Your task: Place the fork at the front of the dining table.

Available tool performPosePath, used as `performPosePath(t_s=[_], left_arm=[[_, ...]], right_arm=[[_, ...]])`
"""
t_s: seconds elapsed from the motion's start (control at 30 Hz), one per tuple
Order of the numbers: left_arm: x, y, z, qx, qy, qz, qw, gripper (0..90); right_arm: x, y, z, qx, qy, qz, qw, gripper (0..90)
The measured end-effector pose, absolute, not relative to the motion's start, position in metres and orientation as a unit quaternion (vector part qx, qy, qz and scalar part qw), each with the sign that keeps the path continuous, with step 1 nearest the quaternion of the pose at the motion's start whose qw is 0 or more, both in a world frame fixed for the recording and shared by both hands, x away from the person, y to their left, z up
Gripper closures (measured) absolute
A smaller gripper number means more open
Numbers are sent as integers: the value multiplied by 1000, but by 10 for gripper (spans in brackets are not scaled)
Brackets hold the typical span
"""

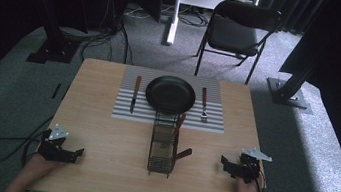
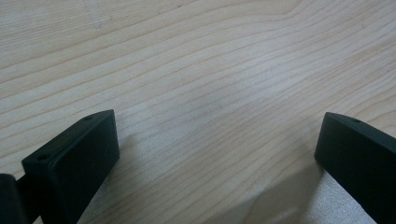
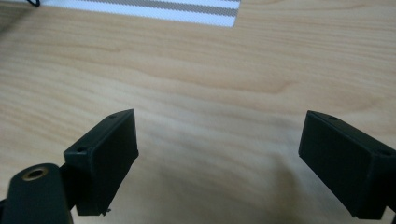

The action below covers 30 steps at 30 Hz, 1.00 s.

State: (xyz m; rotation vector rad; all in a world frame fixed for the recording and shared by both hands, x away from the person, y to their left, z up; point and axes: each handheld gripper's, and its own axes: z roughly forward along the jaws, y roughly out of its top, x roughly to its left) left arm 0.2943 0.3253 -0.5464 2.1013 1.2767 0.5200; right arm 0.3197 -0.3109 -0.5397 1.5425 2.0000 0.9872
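A black plate lies on a grey striped placemat at the table's far middle. A wooden-handled knife lies left of the plate and a wooden-handled fork right of it. A black wire caddy stands in front of the plate with two wooden-handled utensils sticking out of it. My left gripper rests near the front left edge, open over bare wood. Near the front right edge, my right gripper is also open, nothing between its jaws.
The wooden table has bare wood on both sides of the caddy. A corner of the placemat shows at the top of the right gripper view. Beyond the table stand a black folding chair and dark frame legs on grey carpet.
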Motion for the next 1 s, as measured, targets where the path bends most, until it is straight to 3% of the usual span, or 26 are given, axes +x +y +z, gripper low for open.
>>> performPosePath(t_s=[0.63,1.0], left_arm=[[294,325,-546,795,483,197,309,0],[294,325,-546,796,483,197,309,0]], right_arm=[[284,-334,-550,548,738,326,224,119],[282,-334,-550,549,738,318,230,120]])
